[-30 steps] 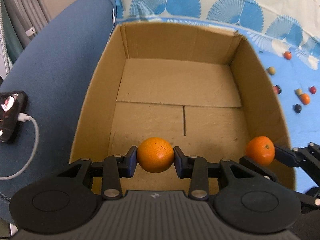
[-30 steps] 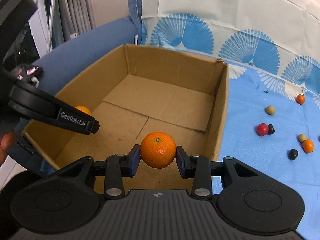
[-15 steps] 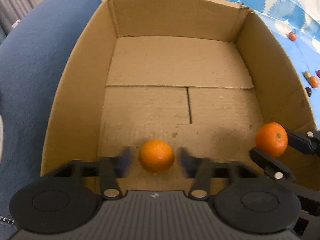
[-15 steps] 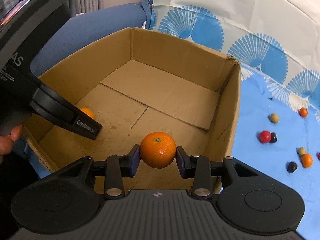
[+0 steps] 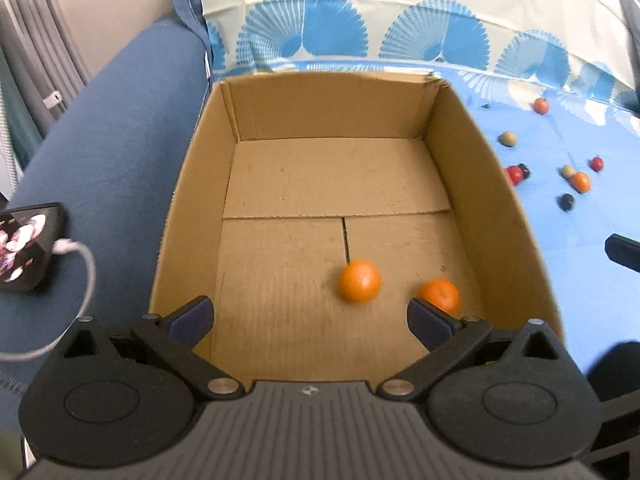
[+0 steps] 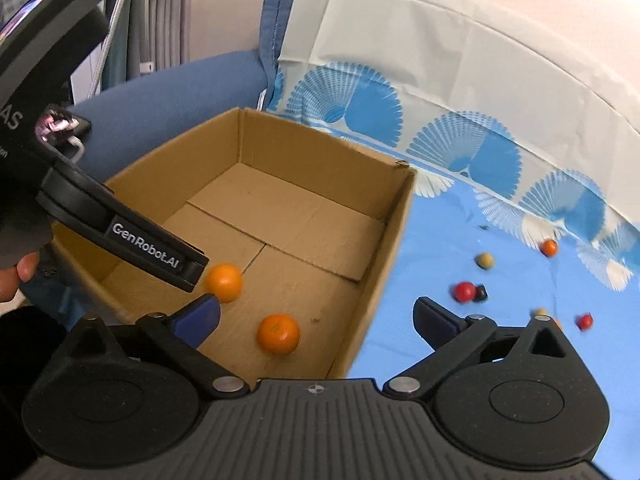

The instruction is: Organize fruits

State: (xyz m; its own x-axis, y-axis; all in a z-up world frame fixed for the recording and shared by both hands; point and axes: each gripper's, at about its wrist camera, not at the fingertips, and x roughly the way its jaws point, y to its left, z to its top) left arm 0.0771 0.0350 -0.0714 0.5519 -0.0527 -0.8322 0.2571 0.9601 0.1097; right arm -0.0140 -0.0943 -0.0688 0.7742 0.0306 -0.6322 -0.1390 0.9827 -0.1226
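Note:
An open cardboard box (image 5: 332,108) (image 6: 320,164) stands on a blue patterned cloth. Two oranges lie loose on its floor near the front, one (image 5: 359,281) (image 6: 225,282) toward the middle and one (image 5: 439,295) (image 6: 278,334) nearer the right wall; both are blurred. My left gripper (image 5: 310,318) hangs over the box's front edge, its jaws opening wide with nothing between them. My right gripper (image 6: 316,316) is above the box's front right corner, its jaws also opening and holding nothing. One left gripper finger (image 6: 152,246) reaches in from the left.
Several small fruits, red (image 6: 464,291), orange (image 5: 580,182) and dark (image 5: 566,201), are scattered on the blue cloth (image 5: 580,280) right of the box. A blue sofa arm (image 5: 112,160) runs along the left, with a phone (image 5: 28,246) and its white cable on it.
Both grippers have opened and let their oranges go; the oranges now lie on the box floor. Both grippers have pulled up and back from the box.

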